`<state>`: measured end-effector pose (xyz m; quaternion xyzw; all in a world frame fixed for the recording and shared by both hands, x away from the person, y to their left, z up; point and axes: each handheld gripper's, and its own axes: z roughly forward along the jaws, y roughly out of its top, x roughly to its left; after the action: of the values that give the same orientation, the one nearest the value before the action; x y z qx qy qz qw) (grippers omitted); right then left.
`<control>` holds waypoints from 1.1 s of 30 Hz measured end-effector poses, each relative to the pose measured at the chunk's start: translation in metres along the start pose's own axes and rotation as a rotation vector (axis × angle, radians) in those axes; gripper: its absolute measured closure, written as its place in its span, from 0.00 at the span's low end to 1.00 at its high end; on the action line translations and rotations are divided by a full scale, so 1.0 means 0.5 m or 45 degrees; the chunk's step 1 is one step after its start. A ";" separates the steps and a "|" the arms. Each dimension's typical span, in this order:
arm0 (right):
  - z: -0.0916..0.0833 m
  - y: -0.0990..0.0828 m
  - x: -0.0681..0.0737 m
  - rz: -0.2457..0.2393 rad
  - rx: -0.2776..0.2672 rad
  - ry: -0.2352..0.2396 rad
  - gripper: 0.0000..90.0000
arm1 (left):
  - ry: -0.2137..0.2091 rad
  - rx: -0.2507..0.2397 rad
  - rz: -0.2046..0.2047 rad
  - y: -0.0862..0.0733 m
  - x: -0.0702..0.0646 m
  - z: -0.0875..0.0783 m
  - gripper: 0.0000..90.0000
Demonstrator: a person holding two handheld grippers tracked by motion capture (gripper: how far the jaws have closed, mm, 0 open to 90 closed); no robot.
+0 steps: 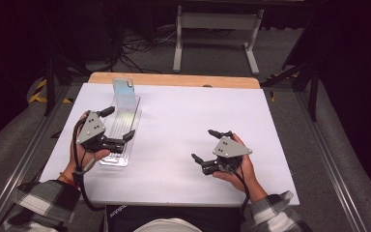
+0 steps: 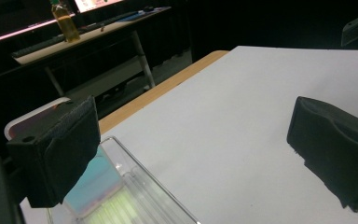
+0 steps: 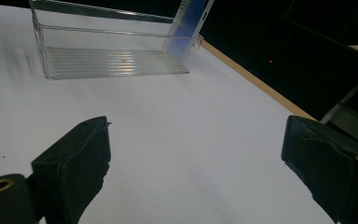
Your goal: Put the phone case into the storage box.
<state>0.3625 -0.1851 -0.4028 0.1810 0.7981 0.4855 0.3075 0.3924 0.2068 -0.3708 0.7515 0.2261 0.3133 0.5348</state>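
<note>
High view has both forearms coming in low over the white table (image 1: 183, 125), each hand wrapped round a gripper. Left gripper (image 1: 117, 123) hangs over the near half of the clear tray (image 1: 125, 108), jaws spread wide with nothing between them, one tip beyond the tray's left wall, the other above its near floor. That tray lies with its long axis running away from the person toward the table's wooden far edge; an iridescent card (image 1: 122, 87) stands upright, leaning against its far end wall. Right gripper (image 1: 213, 145) sits well to the right of the tray, low over bare table, pointing left toward it, jaws also wide and empty.
</note>
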 end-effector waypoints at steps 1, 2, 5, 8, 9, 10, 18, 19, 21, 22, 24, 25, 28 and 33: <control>0.000 0.000 0.000 0.000 0.000 0.000 0.09 | 0.000 0.000 0.000 0.000 0.000 0.000 0.04; -0.001 0.001 0.000 0.001 -0.002 -0.004 0.09 | -0.006 -0.004 -0.005 0.000 0.000 -0.003 0.04; -0.003 0.001 0.000 -0.007 -0.004 -0.010 0.09 | -0.012 -0.011 -0.011 -0.002 -0.003 -0.007 0.04; -0.004 0.001 0.000 -0.001 -0.003 -0.012 0.09 | -0.020 0.001 0.013 -0.001 -0.009 -0.009 0.05; -0.005 0.001 0.000 -0.004 -0.003 -0.010 0.09 | -0.024 -0.004 0.019 -0.001 -0.011 -0.009 0.05; -0.004 0.000 0.000 -0.002 -0.002 -0.015 0.09 | -0.024 -0.004 0.019 -0.001 -0.011 -0.009 0.05; -0.008 0.000 0.002 0.000 -0.001 -0.018 0.09 | -0.085 -0.013 0.031 -0.004 -0.027 -0.010 0.04; -0.009 0.000 0.002 0.002 0.000 -0.020 0.09 | -0.082 -0.016 0.032 -0.005 -0.030 -0.011 0.04; -0.010 -0.001 0.002 0.002 0.000 -0.024 0.09 | -0.086 -0.021 0.039 -0.004 -0.034 -0.011 0.04; -0.010 0.000 0.002 0.000 -0.001 -0.022 0.09 | -0.093 -0.021 0.034 -0.004 -0.035 -0.011 0.03; -0.012 0.000 0.002 0.010 -0.002 -0.016 0.10 | -0.106 -0.021 0.034 -0.004 -0.039 -0.010 0.03; -0.013 0.000 0.003 0.014 -0.001 -0.014 0.10 | -0.107 -0.025 0.047 -0.004 -0.040 -0.009 0.03; -0.016 0.000 0.004 0.013 -0.001 -0.021 0.10 | -0.120 -0.037 0.044 -0.003 -0.046 -0.007 0.03; -0.025 -0.006 0.006 0.019 0.008 -0.039 0.10 | -0.137 -0.050 0.059 -0.003 -0.053 0.001 0.04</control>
<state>0.3520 -0.1927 -0.4023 0.1953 0.7935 0.4825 0.3153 0.3740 0.1892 -0.3784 0.7616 0.1733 0.2892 0.5535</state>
